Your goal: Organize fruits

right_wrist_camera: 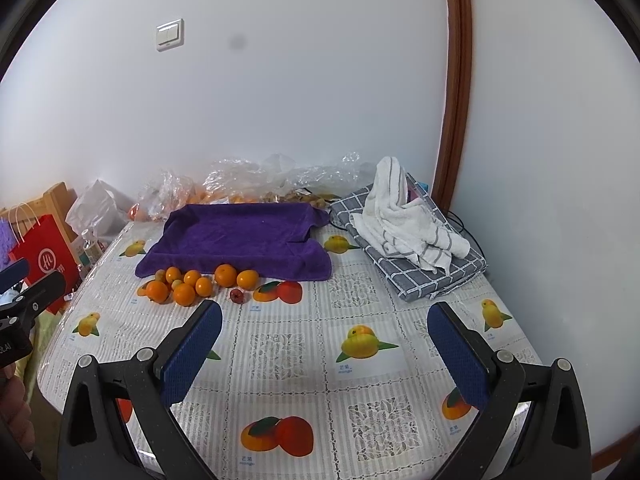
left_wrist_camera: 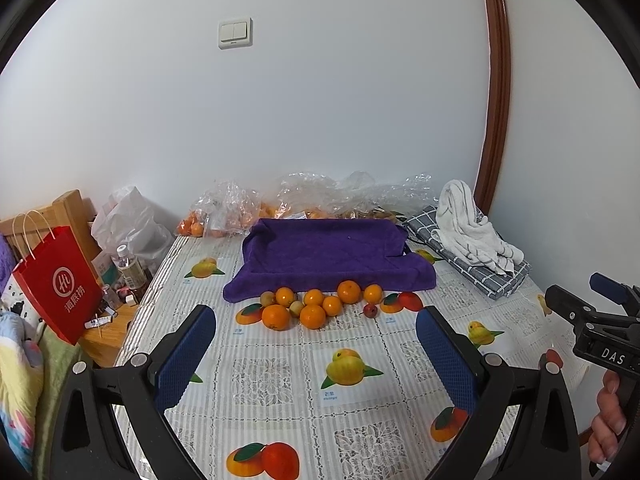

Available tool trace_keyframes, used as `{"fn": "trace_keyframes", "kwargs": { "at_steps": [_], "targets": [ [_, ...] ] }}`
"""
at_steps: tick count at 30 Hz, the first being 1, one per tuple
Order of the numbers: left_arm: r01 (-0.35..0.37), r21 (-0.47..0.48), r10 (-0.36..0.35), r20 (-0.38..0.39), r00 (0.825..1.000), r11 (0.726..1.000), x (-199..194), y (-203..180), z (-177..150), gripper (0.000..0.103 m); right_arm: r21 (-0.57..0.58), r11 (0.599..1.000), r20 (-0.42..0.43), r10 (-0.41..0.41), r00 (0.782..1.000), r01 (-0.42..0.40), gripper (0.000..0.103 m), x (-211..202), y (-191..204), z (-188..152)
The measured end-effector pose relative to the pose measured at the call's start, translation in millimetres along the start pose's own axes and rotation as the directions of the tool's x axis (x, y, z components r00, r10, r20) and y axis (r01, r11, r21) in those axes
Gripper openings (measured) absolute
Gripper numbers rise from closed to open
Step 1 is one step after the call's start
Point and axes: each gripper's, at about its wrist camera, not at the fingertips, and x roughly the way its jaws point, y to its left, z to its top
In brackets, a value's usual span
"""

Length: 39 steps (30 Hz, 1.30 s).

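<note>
Several oranges (left_wrist_camera: 313, 315) (right_wrist_camera: 185, 294) lie in a cluster on the table with two small yellow-green fruits (left_wrist_camera: 296, 307) and one small red fruit (left_wrist_camera: 370, 311) (right_wrist_camera: 236, 295). They sit just in front of a purple towel (left_wrist_camera: 324, 252) (right_wrist_camera: 236, 236) draped over a tray. My left gripper (left_wrist_camera: 316, 330) is open and empty, hovering short of the cluster. My right gripper (right_wrist_camera: 325, 334) is open and empty, to the right of the fruits. It also shows in the left wrist view (left_wrist_camera: 576, 304).
The table has a fruit-print cloth (left_wrist_camera: 280, 376). Clear plastic bags of fruit (left_wrist_camera: 240, 208) lie along the wall. A white towel (right_wrist_camera: 404, 216) rests on a grey checked cloth (right_wrist_camera: 424, 276) at the right. A red paper bag (left_wrist_camera: 56, 284) and bottles stand left of the table.
</note>
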Motion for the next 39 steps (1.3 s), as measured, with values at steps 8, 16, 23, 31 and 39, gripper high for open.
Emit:
{"fn": "trace_keyframes", "kwargs": {
  "at_steps": [8, 16, 23, 31, 39],
  "targets": [
    [0.001, 0.001, -0.001, 0.001, 1.000, 1.000, -0.3, -0.6, -0.8, 0.101, 0.000, 1.000, 0.001, 0.003, 1.000, -0.003, 0.101, -1.0, 0.4, -0.4],
    [0.000, 0.002, 0.000, 0.002, 1.000, 1.000, -0.5, -0.7, -0.8, 0.101, -0.001, 1.000, 0.010, 0.002, 1.000, -0.002, 0.101, -3.1, 1.5, 0.1],
    [0.001, 0.001, -0.002, 0.004, 1.000, 1.000, -1.7, 0.7, -0.5, 0.101, -0.001, 1.000, 0.011, 0.002, 1.000, -0.002, 0.101, -3.4, 1.5, -0.4],
    [0.003, 0.002, -0.003, 0.006, 1.000, 1.000, -2.4, 0.8, -1.5, 0.101, -0.001, 1.000, 0.014, 0.002, 1.000, -0.002, 0.101, -4.4, 1.7, -1.1],
    [0.002, 0.002, -0.002, 0.007, 1.000, 1.000, -3.0, 2.2, -0.7, 0.101, -0.004, 1.000, 0.016, 0.004, 1.000, -0.003, 0.101, -5.0, 3.0, -1.6]
  ]
}}
